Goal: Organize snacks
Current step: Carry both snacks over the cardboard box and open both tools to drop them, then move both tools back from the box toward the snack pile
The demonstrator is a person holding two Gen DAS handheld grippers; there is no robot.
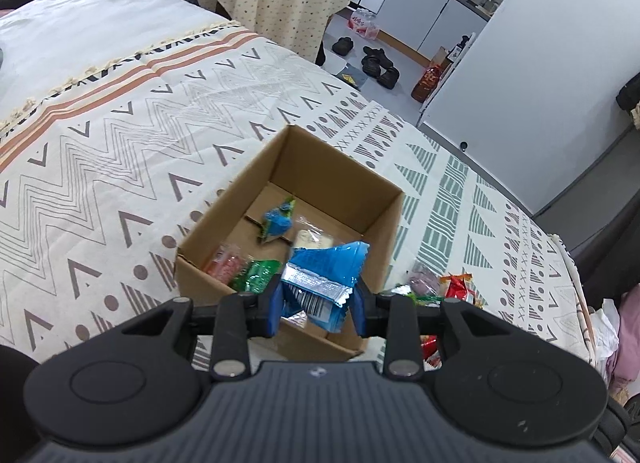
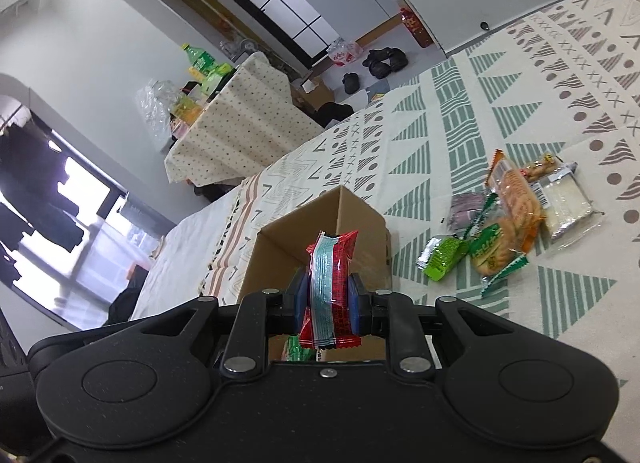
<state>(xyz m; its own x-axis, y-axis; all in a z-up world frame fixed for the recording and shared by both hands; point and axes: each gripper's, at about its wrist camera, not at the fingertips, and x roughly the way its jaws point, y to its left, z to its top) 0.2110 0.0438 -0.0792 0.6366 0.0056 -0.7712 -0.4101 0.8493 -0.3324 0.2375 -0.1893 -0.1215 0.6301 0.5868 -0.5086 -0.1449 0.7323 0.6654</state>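
Left wrist view. The cardboard box [image 1: 296, 219] sits open-topped on the patterned bedspread [image 1: 120, 151], just past the fingertips. Inside it: a small blue-green packet [image 1: 278, 221] near the middle, a pale clear-wrapped snack [image 1: 314, 239] at its 4 o'clock, a pink packet [image 1: 226, 265] and a green packet [image 1: 258, 273] against the near wall. The left gripper [image 1: 318, 295] is nearly closed, its pads pinching a blue packet [image 1: 326, 275] that hangs over the box's near edge and hides part of the floor. At 3 o'clock of the box, loose snacks [image 1: 452, 289] lie on the bedspread — red and purple wrappers, partly hidden by the gripper.

Right wrist view. The right gripper [image 2: 328, 297] is clamped narrowly on a red packet [image 2: 330, 287], held upright in front of the box [image 2: 320, 247]; box contents mostly blocked. At 3 o'clock of the box, apart from it, a snack pile [image 2: 508, 219] — green, orange and clear wrappers, touching or overlapping.
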